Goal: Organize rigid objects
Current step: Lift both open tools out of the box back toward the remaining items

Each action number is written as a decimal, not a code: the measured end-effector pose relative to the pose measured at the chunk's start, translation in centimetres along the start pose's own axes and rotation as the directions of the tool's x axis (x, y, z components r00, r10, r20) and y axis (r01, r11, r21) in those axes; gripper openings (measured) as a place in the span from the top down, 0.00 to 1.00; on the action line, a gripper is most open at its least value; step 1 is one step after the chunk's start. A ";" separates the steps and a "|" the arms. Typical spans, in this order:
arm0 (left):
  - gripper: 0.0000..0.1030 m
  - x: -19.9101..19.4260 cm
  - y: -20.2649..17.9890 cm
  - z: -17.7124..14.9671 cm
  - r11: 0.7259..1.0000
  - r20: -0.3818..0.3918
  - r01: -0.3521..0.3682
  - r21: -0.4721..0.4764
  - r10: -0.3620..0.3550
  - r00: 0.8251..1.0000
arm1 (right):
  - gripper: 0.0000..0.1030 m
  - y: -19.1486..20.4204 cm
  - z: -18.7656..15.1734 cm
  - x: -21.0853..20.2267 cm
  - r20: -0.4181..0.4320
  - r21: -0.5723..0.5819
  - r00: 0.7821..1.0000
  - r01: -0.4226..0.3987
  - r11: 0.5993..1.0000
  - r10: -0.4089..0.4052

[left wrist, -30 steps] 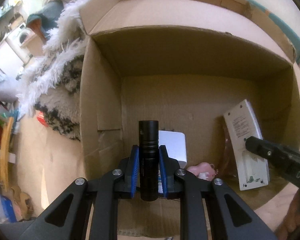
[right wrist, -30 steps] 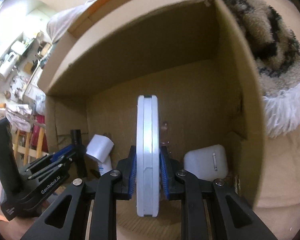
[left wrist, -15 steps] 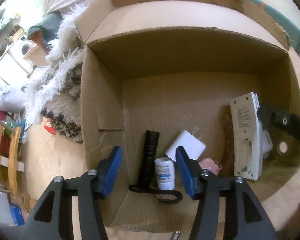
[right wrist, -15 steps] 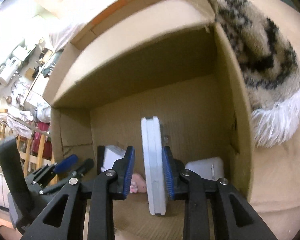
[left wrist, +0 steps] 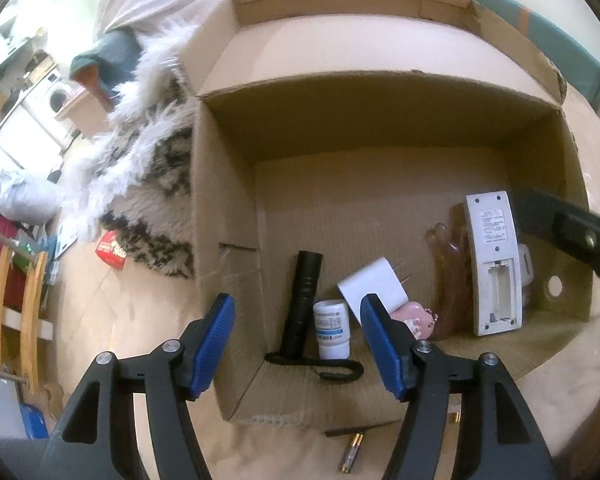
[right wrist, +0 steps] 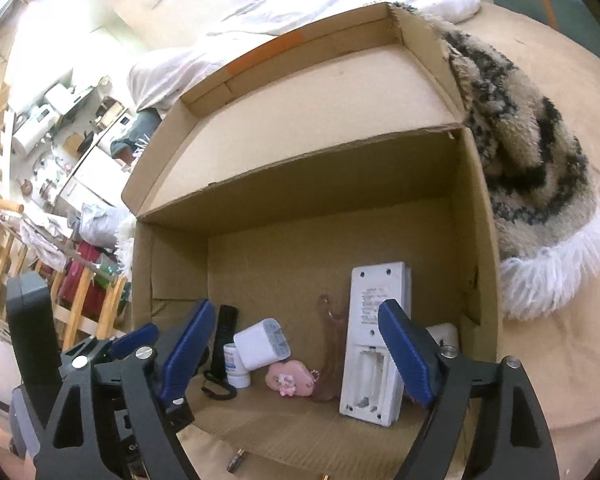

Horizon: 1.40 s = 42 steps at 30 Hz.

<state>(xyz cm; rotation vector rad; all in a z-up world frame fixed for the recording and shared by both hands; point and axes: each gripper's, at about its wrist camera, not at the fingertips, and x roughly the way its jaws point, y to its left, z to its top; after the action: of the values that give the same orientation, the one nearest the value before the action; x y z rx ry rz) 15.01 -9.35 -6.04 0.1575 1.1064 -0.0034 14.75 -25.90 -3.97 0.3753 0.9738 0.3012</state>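
An open cardboard box (left wrist: pixel 228 208) lies in front of both grippers. On its floor are a black flashlight (left wrist: pixel 304 300), a white pill bottle (left wrist: pixel 332 334), a white charger (left wrist: pixel 374 290), a pink heart toy (left wrist: pixel 414 318) and a white remote (left wrist: pixel 492 264) with its battery bay bare. My left gripper (left wrist: pixel 297 304) hangs above the box's near left corner, its jaws opening and holding nothing. My right gripper (right wrist: pixel 296 308) hovers over the near edge, its jaws also opening, with the remote (right wrist: pixel 374 340) standing free beyond them. The flashlight (right wrist: pixel 225 340) shows at the left.
A shaggy patterned rug (left wrist: pixel 152 152) flanks the box (right wrist: pixel 480 264). Loose batteries (left wrist: pixel 352 446) lie on the floor before the opening. A red packet (left wrist: pixel 112 248) and a wooden rack (left wrist: pixel 16 312) stand at the left. A white case (right wrist: pixel 446 334) sits behind the remote.
The left jaws opened and let go of the flashlight, which now lies in the box. The right jaws opened and released the remote, which stands on end. Both grippers drew back upward.
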 end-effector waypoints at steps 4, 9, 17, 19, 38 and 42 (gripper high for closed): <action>0.40 -1.8 0.9 -0.8 0.998 0.014 0.032 -0.057 -0.031 0.999 | 0.14 0.7 -1.3 -1.7 -0.037 -0.026 0.999 0.035 0.999 -0.036; 0.35 -3.9 1.2 -2.1 0.994 0.063 -0.030 -0.106 0.037 0.997 | 0.14 0.0 -3.6 -4.3 -0.032 0.011 0.998 0.050 0.999 -0.050; 0.34 -5.2 1.2 -3.4 0.972 0.037 -0.063 -0.227 0.074 0.997 | 0.14 0.6 -6.9 -4.0 -0.094 -0.053 0.992 0.085 0.995 -0.089; 0.34 -5.1 0.5 -3.5 0.975 0.027 -0.088 -0.203 0.095 0.995 | 0.14 0.8 -6.8 -4.1 -0.089 -0.067 0.991 0.090 0.994 -0.095; 0.34 -3.8 0.6 -4.8 0.970 -0.031 -0.120 -0.213 0.117 0.993 | 0.14 0.8 -5.8 -3.8 -0.097 -0.005 0.995 0.035 0.999 -0.035; 0.34 -3.6 0.7 -5.2 0.969 -0.041 -0.120 -0.216 0.113 0.993 | 0.14 1.1 -5.9 -3.8 -0.100 -0.019 0.994 0.033 0.999 -0.035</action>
<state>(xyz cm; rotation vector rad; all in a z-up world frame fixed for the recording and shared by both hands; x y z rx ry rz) 8.79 -8.25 -5.01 0.0251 1.1165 0.2258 7.67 -25.39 -3.69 0.3299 1.0740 0.2996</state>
